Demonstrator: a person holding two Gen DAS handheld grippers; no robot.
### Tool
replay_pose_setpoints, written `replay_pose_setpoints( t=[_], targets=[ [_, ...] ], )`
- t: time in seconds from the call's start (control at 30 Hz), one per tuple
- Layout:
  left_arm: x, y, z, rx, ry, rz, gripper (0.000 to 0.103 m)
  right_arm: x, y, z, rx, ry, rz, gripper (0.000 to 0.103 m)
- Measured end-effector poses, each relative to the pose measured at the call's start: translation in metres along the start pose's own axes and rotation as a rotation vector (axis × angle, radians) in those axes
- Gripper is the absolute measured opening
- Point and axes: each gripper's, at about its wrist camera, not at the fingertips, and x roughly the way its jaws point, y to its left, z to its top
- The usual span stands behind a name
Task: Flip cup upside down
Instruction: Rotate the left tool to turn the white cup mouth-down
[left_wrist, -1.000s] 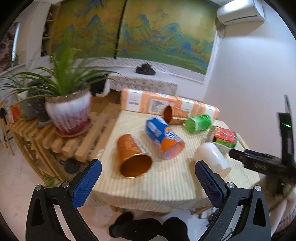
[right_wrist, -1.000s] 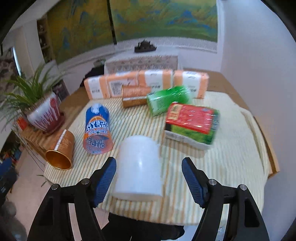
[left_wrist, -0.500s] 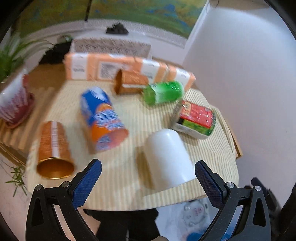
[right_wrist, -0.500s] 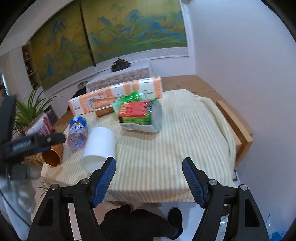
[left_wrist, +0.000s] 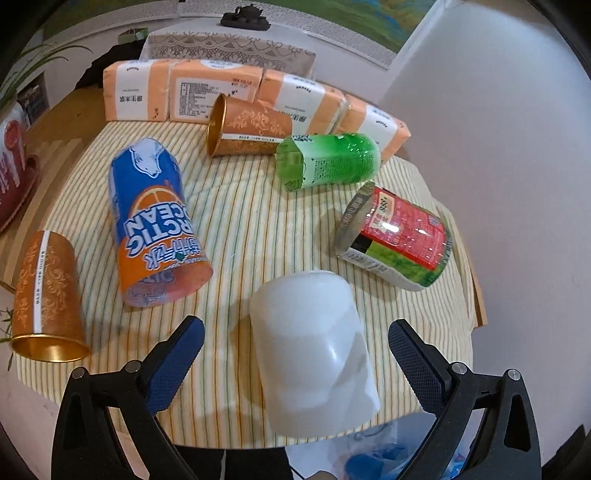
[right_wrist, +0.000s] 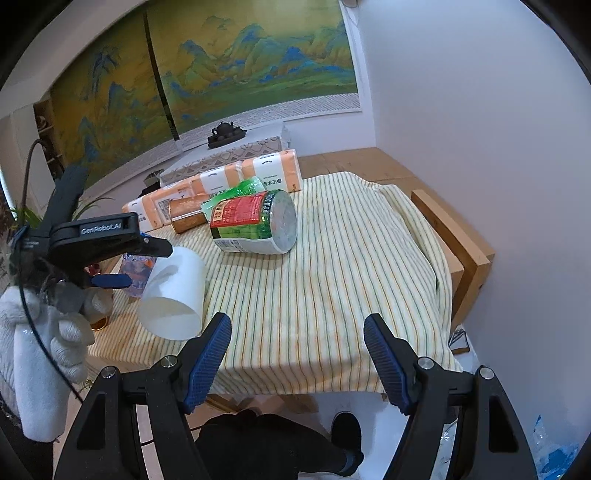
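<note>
A white plastic cup lies on its side near the front edge of the striped tablecloth, its mouth facing the table edge. My left gripper is open, its blue pads on either side of the cup without touching it. In the right wrist view the cup lies at the left, with the left gripper over it. My right gripper is open and empty, off the front edge of the table, to the right of the cup.
Other cups lie on their sides: a blue-orange one, two copper ones, a green one, a red-green one. Orange tissue packs line the back. A wooden table edge shows at right.
My left gripper has moved in close to the white cup, which now lies between its pads. My right gripper has drawn back and to the right, away from the cup.
</note>
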Motion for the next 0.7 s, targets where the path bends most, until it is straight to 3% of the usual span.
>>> replay_pose_setpoints(
  t=[0.1,0.4,0.7],
  targets=[
    [0.009,0.001,0.004,-0.008,0.02,0.005,0.093,0.003,-0.001,-0.002,0.0,0.007,0.005,0.071],
    [0.022,-0.004,0.005,0.008,0.039,0.022,0.093,0.008,-0.01,-0.005,0.017,0.012,0.013,0.071],
    [0.034,-0.01,0.005,0.022,0.063,0.011,0.079,0.007,-0.016,-0.006,0.034,0.014,-0.001,0.071]
  ],
)
